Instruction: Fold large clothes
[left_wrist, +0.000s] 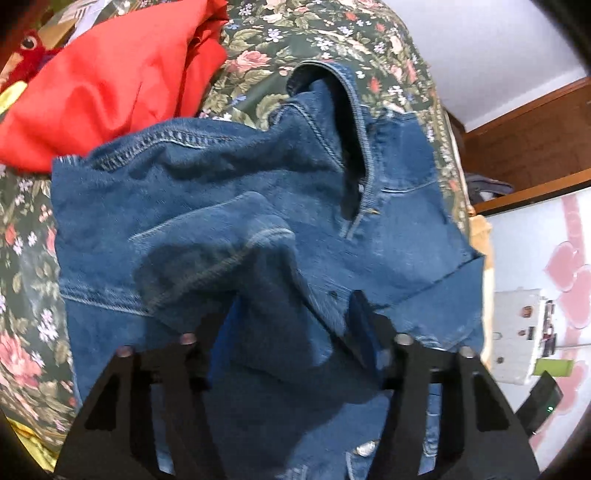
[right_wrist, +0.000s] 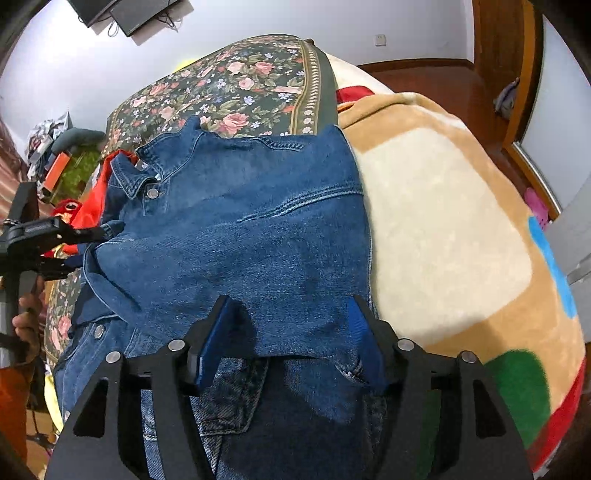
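Note:
A blue denim jacket (left_wrist: 221, 192) lies rumpled on the floral bedspread (left_wrist: 314, 33), collar at the far end. My left gripper (left_wrist: 297, 302) points down at it, jaws standing apart, with a raised fold of denim between the fingers; no firm pinch shows. In the right wrist view the jacket (right_wrist: 240, 229) lies partly folded, collar and snap buttons to the left. My right gripper (right_wrist: 291, 299) hovers over its near edge, open, denim lying loose between the fingers. The left gripper (right_wrist: 85, 247) shows at the jacket's left edge, held by a hand (right_wrist: 26, 317).
A red garment (left_wrist: 110, 85) and a red plush toy (left_wrist: 26, 48) lie beyond the jacket on the left. A tan plush blanket (right_wrist: 443, 221) covers the bed to the right. The bed's edge, a white power strip (left_wrist: 517, 332) and wooden floor lie further right.

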